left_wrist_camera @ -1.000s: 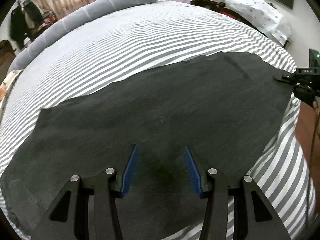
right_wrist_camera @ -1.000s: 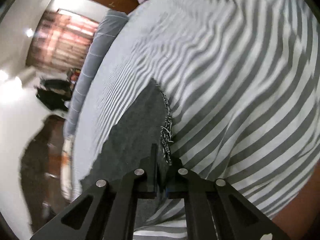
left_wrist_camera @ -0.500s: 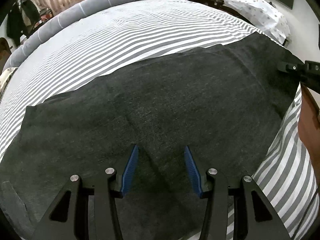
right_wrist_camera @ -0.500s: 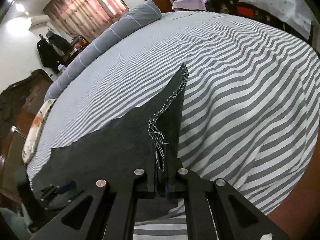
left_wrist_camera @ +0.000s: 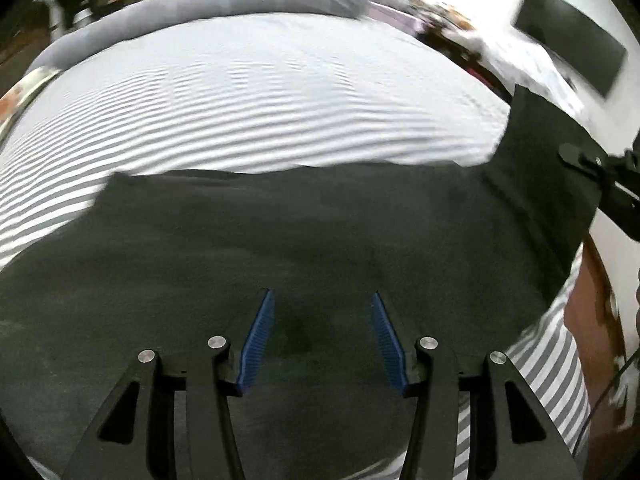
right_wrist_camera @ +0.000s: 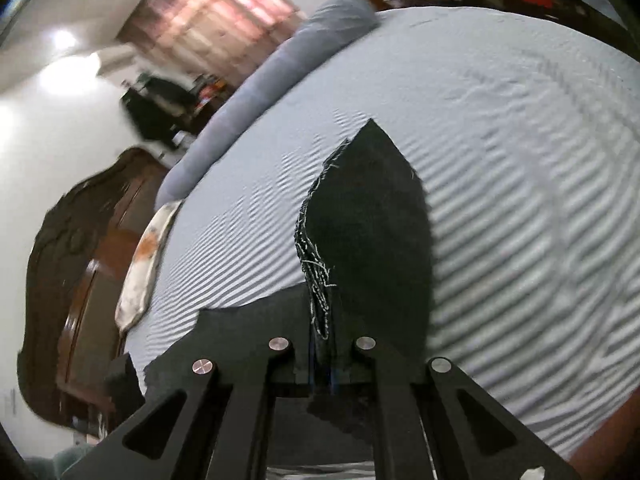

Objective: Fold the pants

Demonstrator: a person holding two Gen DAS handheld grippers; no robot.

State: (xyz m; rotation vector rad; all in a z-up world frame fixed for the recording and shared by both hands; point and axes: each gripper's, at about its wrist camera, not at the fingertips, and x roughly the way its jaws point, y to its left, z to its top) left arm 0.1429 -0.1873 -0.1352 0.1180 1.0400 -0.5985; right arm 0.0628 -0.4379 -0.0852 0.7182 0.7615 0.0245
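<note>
Dark grey pants (left_wrist_camera: 280, 240) lie spread across the striped bed. My left gripper (left_wrist_camera: 322, 294) hovers just over their near part. It is open, its blue pads (left_wrist_camera: 258, 344) stand apart and no cloth is pinched between them. My right gripper (right_wrist_camera: 322, 360) is shut on the frayed hem of the pants (right_wrist_camera: 368, 220). That end hangs lifted off the sheet and folds back towards the rest. In the left wrist view the right gripper (left_wrist_camera: 592, 168) shows at the right edge, holding the raised end up.
The grey-and-white striped sheet (left_wrist_camera: 280, 92) covers the bed, with a long grey bolster (left_wrist_camera: 200, 4) along its far side. A dark screen (left_wrist_camera: 568, 56) hangs on the right wall. Carved wooden furniture (right_wrist_camera: 80, 260) and a floral pillow (right_wrist_camera: 144, 256) stand to the left.
The right gripper has risen with the hem, so the pants' right end now stands off the sheet. The left gripper has shifted sideways over the pants with its jaws still apart.
</note>
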